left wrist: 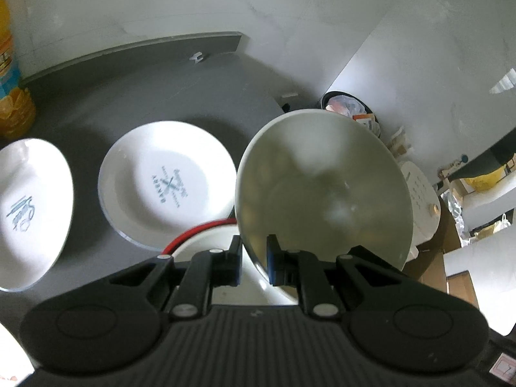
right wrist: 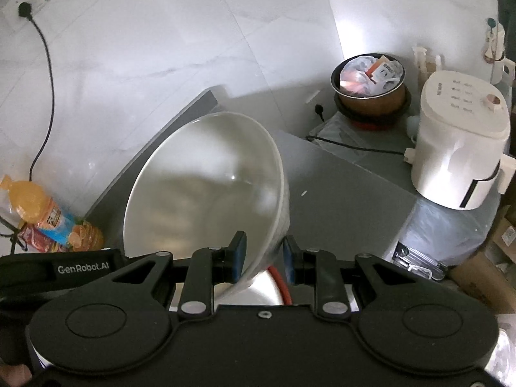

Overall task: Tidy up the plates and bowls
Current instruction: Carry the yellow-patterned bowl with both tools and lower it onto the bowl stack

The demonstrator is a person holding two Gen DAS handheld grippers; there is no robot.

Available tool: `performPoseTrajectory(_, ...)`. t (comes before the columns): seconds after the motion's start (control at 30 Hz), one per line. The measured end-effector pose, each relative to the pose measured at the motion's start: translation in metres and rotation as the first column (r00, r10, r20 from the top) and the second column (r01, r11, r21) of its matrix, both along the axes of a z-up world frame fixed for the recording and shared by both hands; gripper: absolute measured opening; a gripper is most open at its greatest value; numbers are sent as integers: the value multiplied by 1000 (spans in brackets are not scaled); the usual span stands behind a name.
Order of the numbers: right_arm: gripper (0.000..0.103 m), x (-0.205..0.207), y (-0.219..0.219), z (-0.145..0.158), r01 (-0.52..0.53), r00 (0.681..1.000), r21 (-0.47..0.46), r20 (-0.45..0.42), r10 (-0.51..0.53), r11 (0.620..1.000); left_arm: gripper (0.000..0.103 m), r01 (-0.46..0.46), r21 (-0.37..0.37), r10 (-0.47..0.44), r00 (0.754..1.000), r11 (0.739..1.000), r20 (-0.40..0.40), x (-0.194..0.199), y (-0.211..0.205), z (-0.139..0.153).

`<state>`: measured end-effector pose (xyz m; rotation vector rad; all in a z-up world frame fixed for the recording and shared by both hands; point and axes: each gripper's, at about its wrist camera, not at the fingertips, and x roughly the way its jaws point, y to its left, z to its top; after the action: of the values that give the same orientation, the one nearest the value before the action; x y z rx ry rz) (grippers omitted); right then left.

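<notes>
A large white bowl point(left wrist: 322, 187) hangs tilted above the grey counter point(left wrist: 129, 96), its hollow facing the camera. My left gripper point(left wrist: 254, 259) is shut on its near rim. In the right wrist view the same kind of white bowl point(right wrist: 206, 187) sits in my right gripper point(right wrist: 264, 254), which is shut on its lower right wall. Under the held bowl lies a red-rimmed bowl point(left wrist: 206, 229), also seen as the red-rimmed bowl point(right wrist: 274, 287) beneath the right fingers. Two white printed plates rest on the counter: one plate point(left wrist: 167, 183) at centre, another plate point(left wrist: 29, 213) at far left.
An orange juice bottle point(right wrist: 48, 216) stands by the marble wall, with a black cord point(right wrist: 45, 96) above it. Past the counter's right edge are a brown pot full of rubbish point(right wrist: 371, 80), a white cooker point(right wrist: 461, 142) and cardboard boxes point(right wrist: 483, 277).
</notes>
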<state>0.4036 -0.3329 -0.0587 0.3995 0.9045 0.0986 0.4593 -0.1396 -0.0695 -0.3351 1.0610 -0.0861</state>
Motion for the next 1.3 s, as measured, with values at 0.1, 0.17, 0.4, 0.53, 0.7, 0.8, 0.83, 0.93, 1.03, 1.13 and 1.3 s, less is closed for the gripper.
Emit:
performPoseTrajectory(0.1,24,-12,3,2,6,1000,-2,0,-6,1000,14,8,-3,-8,1000,1000,4,-12,4,1)
performPoseTrajectory(0.17,24,-19,6,2,10,1000,-5,-1,-10,1000,14,11,-9,-11,1000,1000,5,-20,8,2)
performPoseTrajectory(0.4,24,-41,18,0,8,1000,-10,-10,-8,1000,14,10,-12,-10,1000,1000,-6,-39,20,-3)
performPoseTrajectory(0.53,24,-51,26,-5,3,1000,-14,-21,-4,1000,14,9,-16,-9,1000,1000,-22,-47,27,-9)
performPoseTrajectory(0.7,24,-58,36,-13,-7,999,-20,-42,6,1000,15,0,-16,0,999,1000,-38,-59,37,-16)
performPoseTrajectory(0.8,24,-62,42,-17,-15,998,-22,-54,14,1000,18,-8,-12,7,999,1000,-50,-62,43,-21)
performPoseTrajectory(0.83,24,-62,43,-19,-18,998,-21,-61,16,1000,18,-12,-9,11,998,1000,-54,-63,44,-23)
performPoseTrajectory(0.93,24,-64,44,-23,-13,997,-31,-71,11,999,19,-8,-25,6,998,1000,-60,-65,49,-27)
performPoseTrajectory(1.03,24,-63,43,-26,-10,996,-28,-83,8,1000,19,-1,-20,0,998,1000,-64,-65,47,-30)
performPoseTrajectory(1.13,25,-63,43,-27,-9,996,-36,-91,5,999,19,-2,-31,0,996,1000,-84,-63,47,-35)
performPoseTrajectory(1.3,26,-66,41,-28,-20,996,-45,-86,16,999,19,8,-18,-9,997,1000,-72,-65,44,-36)
